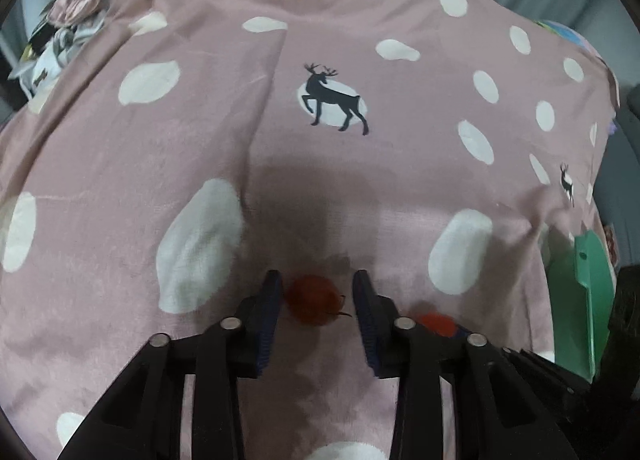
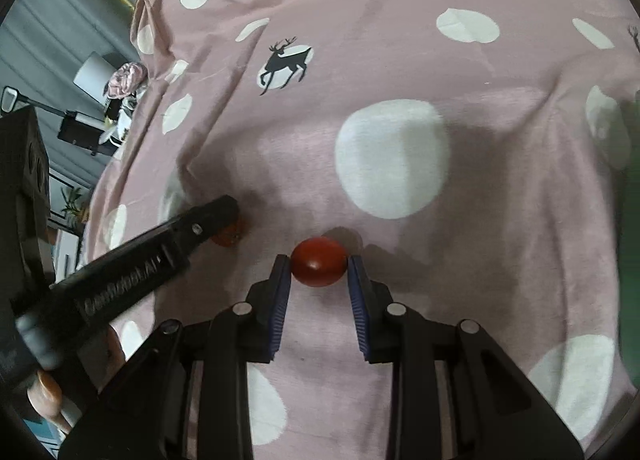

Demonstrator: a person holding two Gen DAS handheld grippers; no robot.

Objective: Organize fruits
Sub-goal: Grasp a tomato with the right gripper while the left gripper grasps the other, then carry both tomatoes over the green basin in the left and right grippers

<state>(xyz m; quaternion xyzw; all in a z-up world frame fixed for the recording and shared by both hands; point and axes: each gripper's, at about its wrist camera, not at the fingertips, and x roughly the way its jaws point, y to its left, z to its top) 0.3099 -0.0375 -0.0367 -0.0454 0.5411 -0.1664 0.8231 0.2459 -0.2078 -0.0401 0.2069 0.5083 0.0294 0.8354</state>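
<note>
Two small round red fruits lie on a pink cotton bedsheet (image 1: 224,119) printed with white dots and dark deer silhouettes. The first, a blurred red-orange fruit with a thin dark stem (image 1: 314,300), sits between the black fingers of the left gripper (image 1: 316,292); it looks to touch the blue-padded left finger (image 1: 269,308), while a clear gap separates it from the right one, so the jaws stand open and have no hold of it. In the right wrist view the same fruit (image 2: 230,236) peeks out from behind the tip of that left gripper (image 2: 216,215), which reaches in from the left. The second, a smooth glossy dark-red oval fruit (image 2: 319,262), lies between the fingertips of the right gripper (image 2: 318,272), its sides just at both blue pads; whether the pads press it or only flank it cannot be told. In the left view that fruit (image 1: 436,322) shows blurred just to the right of the left gripper. A green plastic piece (image 1: 592,284) stands at the sheet's right edge.
</note>
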